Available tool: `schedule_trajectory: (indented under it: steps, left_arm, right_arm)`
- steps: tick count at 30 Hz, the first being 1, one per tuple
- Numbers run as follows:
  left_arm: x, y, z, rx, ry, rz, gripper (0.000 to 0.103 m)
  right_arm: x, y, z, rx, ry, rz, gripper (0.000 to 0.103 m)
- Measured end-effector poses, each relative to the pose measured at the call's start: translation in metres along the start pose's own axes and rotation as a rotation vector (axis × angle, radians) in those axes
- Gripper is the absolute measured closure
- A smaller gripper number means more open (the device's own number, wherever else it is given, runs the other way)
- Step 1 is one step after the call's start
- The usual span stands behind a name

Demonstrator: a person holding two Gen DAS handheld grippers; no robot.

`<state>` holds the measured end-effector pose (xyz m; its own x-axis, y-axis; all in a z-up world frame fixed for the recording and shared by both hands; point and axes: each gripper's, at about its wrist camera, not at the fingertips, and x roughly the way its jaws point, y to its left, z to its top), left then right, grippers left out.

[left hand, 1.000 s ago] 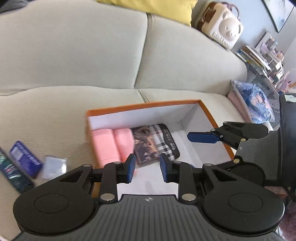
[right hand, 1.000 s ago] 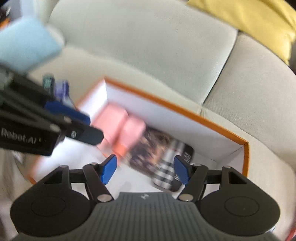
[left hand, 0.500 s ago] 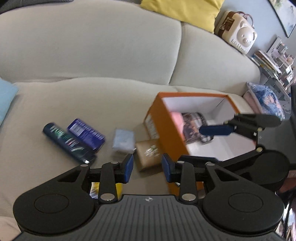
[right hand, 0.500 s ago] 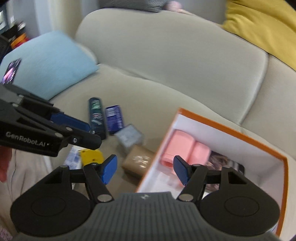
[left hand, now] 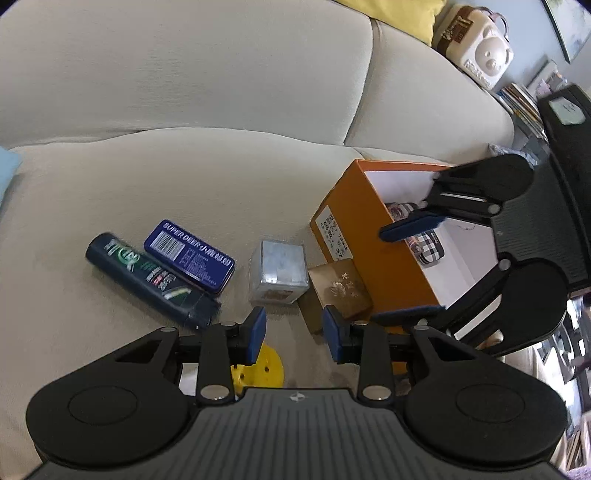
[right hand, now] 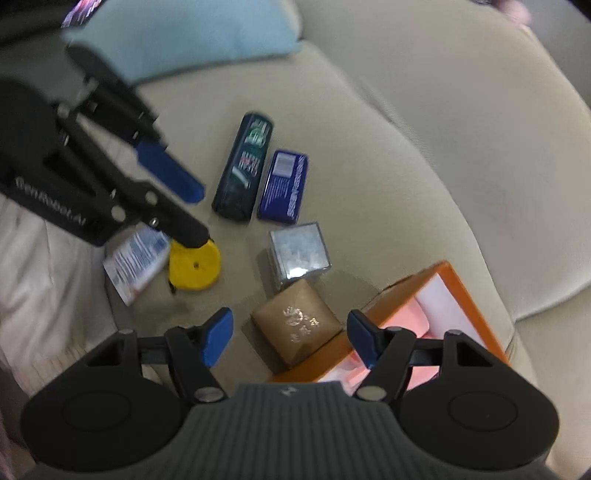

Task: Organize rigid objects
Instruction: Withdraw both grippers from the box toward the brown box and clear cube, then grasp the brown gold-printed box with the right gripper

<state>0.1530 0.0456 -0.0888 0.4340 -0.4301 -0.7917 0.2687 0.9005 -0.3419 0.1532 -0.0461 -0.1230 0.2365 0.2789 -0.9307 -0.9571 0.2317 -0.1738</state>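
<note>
The left tongs (left hand: 293, 334) sit low in the middle of the left view. Their blue tips stand a little apart and pinch nothing; they have just been opening. Bare sofa cushion (left hand: 184, 192) shows between the tips. A yellow disc (left hand: 271, 363) peeks out just below them.

The right tongs (right hand: 290, 338) are spread wide with nothing squeezed. A gold box (right hand: 297, 326) lies on the cushion between the two tips, and I cannot tell if a tip touches it.

A bit farther up lie a clear box (left hand: 279, 273), a blue tin (left hand: 190, 256) and a dark tube (left hand: 147, 275). The tin and the tube lie side by side, touching. The clear box is just beside the gold box (left hand: 341, 288).

The orange box (left hand: 354, 236) stands at the right of the left view, right against the gold box. It blocks the way on that side. To the left and above, the cushion is open and bare.

Only the right view shows a white packet (right hand: 135, 260) touching the yellow disc (right hand: 194, 267), a light blue pillow (right hand: 184, 33) at the top, and something pink (right hand: 421, 326) in the orange box (right hand: 461, 295). Only the left view shows a checked thing (left hand: 428, 247) inside that box and a cream bear-faced bag (left hand: 476, 42) at the upper right.
</note>
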Motion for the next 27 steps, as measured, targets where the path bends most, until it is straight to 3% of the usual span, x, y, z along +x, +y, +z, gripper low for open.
schedule_trajectory:
  steps: [5, 12, 19, 22, 27]
  left_arm:
    - [0.018, 0.002, 0.006, 0.052, 0.025, 0.005, 0.054]
    - [0.042, 0.009, 0.008, 0.054, 0.061, 0.013, 0.049]
    - [0.053, 0.015, 0.009, 0.070, 0.079, 0.007, 0.037]
    - [0.054, 0.015, 0.011, 0.084, 0.081, 0.007, 0.034]
    - [0.055, 0.021, 0.012, 0.073, 0.081, 0.014, 0.033]
  right_arm:
    - [0.035, 0.007, 0.015, -0.145, 0.082, 0.067, 0.031]
    - [0.079, 0.009, 0.017, -0.323, 0.182, 0.060, 0.029]
    - [0.105, 0.002, 0.016, -0.338, 0.238, 0.094, 0.029]
    - [0.111, -0.001, 0.015, -0.318, 0.248, 0.118, 0.037]
    - [0.111, 0.000, 0.017, -0.285, 0.224, 0.138, 0.041]
